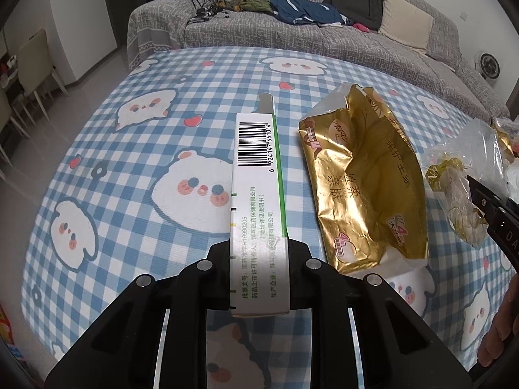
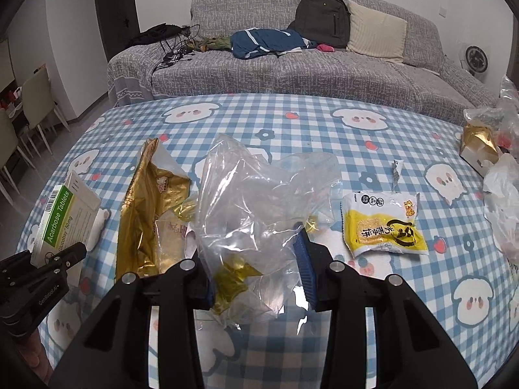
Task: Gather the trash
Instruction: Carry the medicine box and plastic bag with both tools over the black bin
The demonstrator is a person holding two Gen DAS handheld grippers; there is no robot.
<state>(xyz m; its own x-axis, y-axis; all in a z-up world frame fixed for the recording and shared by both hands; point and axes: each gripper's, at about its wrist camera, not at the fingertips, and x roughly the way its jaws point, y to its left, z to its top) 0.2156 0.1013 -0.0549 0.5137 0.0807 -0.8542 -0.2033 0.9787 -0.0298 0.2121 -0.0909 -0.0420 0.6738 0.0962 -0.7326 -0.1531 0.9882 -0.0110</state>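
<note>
My left gripper (image 1: pixel 258 253) is shut on a white and green medicine box (image 1: pixel 256 175), held above the checked tablecloth; the box also shows in the right wrist view (image 2: pixel 66 214), with the left gripper (image 2: pixel 61 259) at its near end. A gold foil bag (image 1: pixel 366 188) lies just right of the box and shows in the right wrist view (image 2: pixel 142 214). My right gripper (image 2: pixel 256 259) has its jaws apart around a crumpled clear plastic bag (image 2: pixel 256 201) with gold wrappers inside; whether it squeezes the bag is unclear. A yellow snack packet (image 2: pixel 382 223) lies to the right.
The table (image 2: pixel 292 120) wears a blue checked cloth with cartoon faces. A small torn wrapper strip (image 2: pixel 396 171) lies beyond the packet. More plastic bags and a gold and white box (image 2: pixel 480 149) sit at the right edge. A grey sofa (image 2: pixel 324 71) stands behind.
</note>
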